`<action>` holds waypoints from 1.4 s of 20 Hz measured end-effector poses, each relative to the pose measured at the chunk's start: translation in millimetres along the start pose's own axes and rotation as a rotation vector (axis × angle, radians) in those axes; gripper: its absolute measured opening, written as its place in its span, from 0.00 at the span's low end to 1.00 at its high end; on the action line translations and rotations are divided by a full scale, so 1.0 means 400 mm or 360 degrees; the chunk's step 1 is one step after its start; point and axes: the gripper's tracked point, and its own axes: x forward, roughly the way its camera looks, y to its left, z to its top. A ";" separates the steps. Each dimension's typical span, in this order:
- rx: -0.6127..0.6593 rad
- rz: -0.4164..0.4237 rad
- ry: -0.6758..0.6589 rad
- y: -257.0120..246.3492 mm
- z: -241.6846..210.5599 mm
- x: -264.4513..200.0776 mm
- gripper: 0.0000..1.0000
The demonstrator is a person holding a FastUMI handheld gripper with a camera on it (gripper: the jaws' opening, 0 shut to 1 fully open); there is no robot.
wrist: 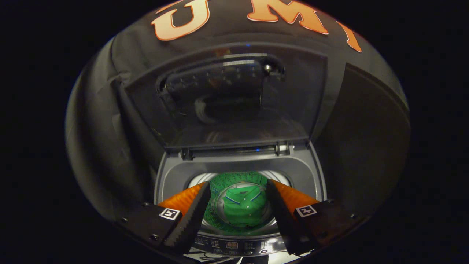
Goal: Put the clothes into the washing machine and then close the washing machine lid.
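The gripper (238,190) hangs over a top-loading washing machine (172,176) and looks down into it. Its two fingers (190,216) are spread wide apart and hold nothing. The gap between them is about as wide as the shirt below.

Down in the round drum (199,179) lies one green polo shirt (244,209). It is folded up, with its collar showing light stripes. It sits in the middle of the drum floor, below the fingers and between them. The shiny drum wall glows green around it. The shirt touches neither finger.

The lid (234,95) of the machine is open. It stands up nearly straight behind the drum, well beyond the fingers. It is dark and see-through, and light glints on it. Two hinges (185,153) join it to the back of the machine, one on each side.

Nearest the fingers, at the front rim of the machine, is one control panel (232,245) with small buttons and a little lit screen. It is too small to make out more.

Black cloth (95,139) makes a wall behind and beside the machine. Nothing lies between the fingers and the shirt. The open mouth of the drum has nothing across it.
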 end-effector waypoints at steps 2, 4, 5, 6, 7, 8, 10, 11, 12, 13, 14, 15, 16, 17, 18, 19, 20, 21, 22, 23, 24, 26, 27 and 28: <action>-0.0015 0.0000 -0.0067 0.003 0.069 -0.029 0.99; -0.0035 0.0013 -0.0145 0.018 0.143 -0.056 0.99; -0.0044 0.0025 -0.0199 0.027 0.186 -0.072 0.99; -0.0054 0.0031 -0.0250 0.034 0.230 -0.084 0.99; -0.0066 0.0041 -0.0288 0.045 0.274 -0.097 0.99; -0.0075 0.0046 -0.0329 0.055 0.316 -0.109 0.99; -0.0099 0.0057 -0.0382 0.068 0.377 -0.126 0.98; -0.0117 0.0057 -0.0408 0.072 0.404 -0.128 0.98; -0.0129 0.0057 -0.0429 0.072 0.434 -0.133 0.98; -0.0140 0.0055 -0.0450 0.072 0.462 -0.141 0.98; -0.0143 0.0057 -0.0464 0.078 0.483 -0.135 0.98; -0.0145 0.0060 -0.0469 0.082 0.500 -0.130 0.98; -0.0143 0.0065 -0.0474 0.087 0.513 -0.122 0.98; -0.0144 0.0061 -0.0465 0.087 0.522 -0.112 0.98; -0.0143 0.0060 -0.0474 0.086 0.534 -0.103 0.99; -0.0140 0.0058 -0.0474 0.086 0.541 -0.091 0.99; -0.0142 0.0058 -0.0473 0.090 0.546 -0.078 0.98; -0.0147 0.0053 -0.0467 0.092 0.548 -0.063 0.98; -0.0151 0.0052 -0.0459 0.094 0.551 -0.048 0.98; -0.0153 0.0049 -0.0442 0.096 0.549 -0.032 0.98; -0.0158 0.0035 -0.0418 0.097 0.546 -0.012 0.98; -0.0157 0.0024 -0.0385 0.096 0.543 0.006 0.98; -0.0147 0.0023 -0.0385 0.095 0.542 0.015 0.99; -0.0148 0.0022 -0.0371 0.098 0.537 0.014 0.99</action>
